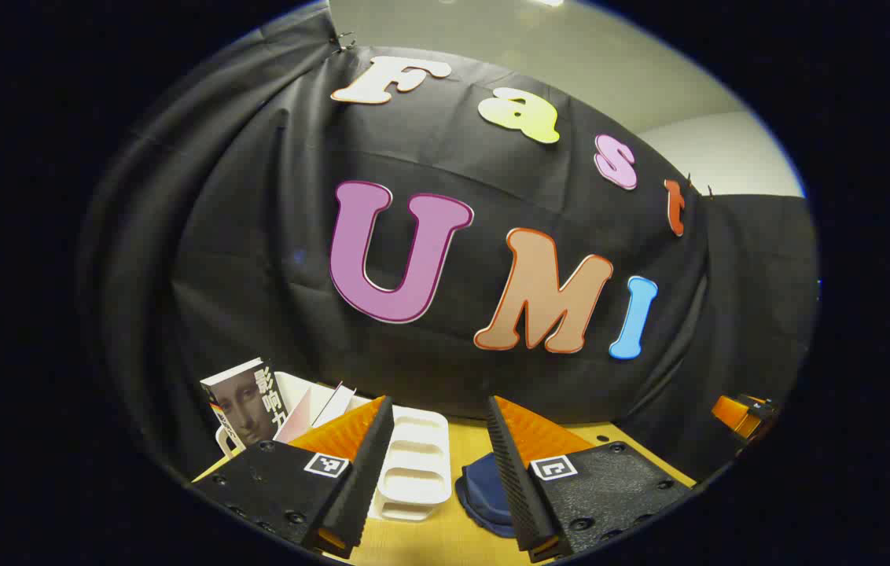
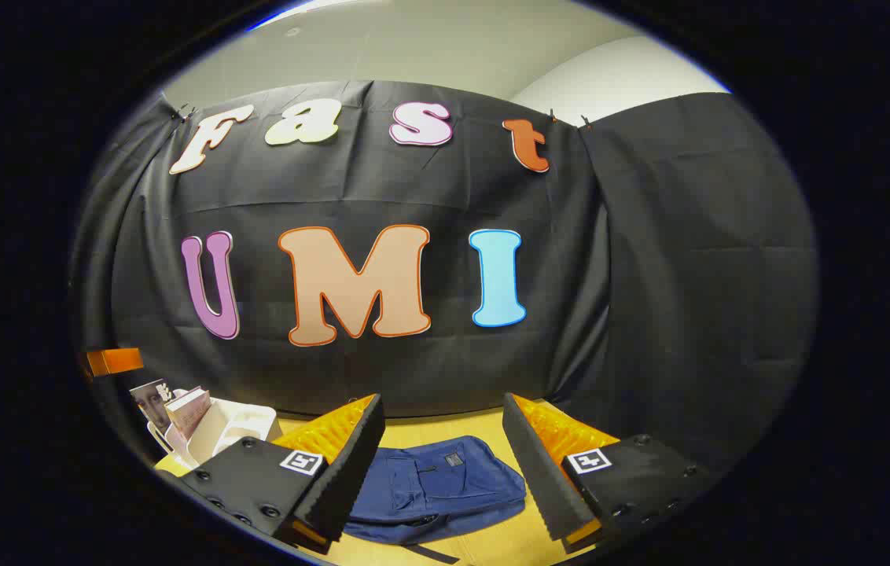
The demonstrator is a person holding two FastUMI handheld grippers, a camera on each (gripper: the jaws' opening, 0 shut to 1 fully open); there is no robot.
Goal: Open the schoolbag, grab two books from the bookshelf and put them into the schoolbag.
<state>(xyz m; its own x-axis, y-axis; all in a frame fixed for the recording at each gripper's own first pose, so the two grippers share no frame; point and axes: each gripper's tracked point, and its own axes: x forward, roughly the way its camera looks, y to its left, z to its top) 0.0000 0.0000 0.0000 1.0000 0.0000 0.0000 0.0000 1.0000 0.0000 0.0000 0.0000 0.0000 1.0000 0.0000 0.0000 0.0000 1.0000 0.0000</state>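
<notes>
On the far side of a wooden bench [image 2: 484, 542], a dark blue schoolbag [image 2: 433, 483] is lying flat and looking closed, its front pocket facing up. To its left, a white bookshelf [image 2: 229, 428] is standing with books [image 2: 187, 409] leaning upright in its slots; in the left gripper view the same bookshelf [image 1: 417, 464] is sitting between the fingers, a portrait-covered book [image 1: 244, 405] at its left end.

The left gripper [image 1: 437, 479] and the right gripper [image 2: 441, 479] are both hovering above the bench, fingers spread wide apart and holding nothing.

The bag is looking soft and floppy, likely to sag and slide when tugged, so one gripper is probably needed to pin the fabric while the other takes the zipper pull, which is too small to make out. The books are looking stiff and light; pinching a spine top seems best.

Open bench is lying near the bag, while the black cloth wall is closing in close behind.
</notes>
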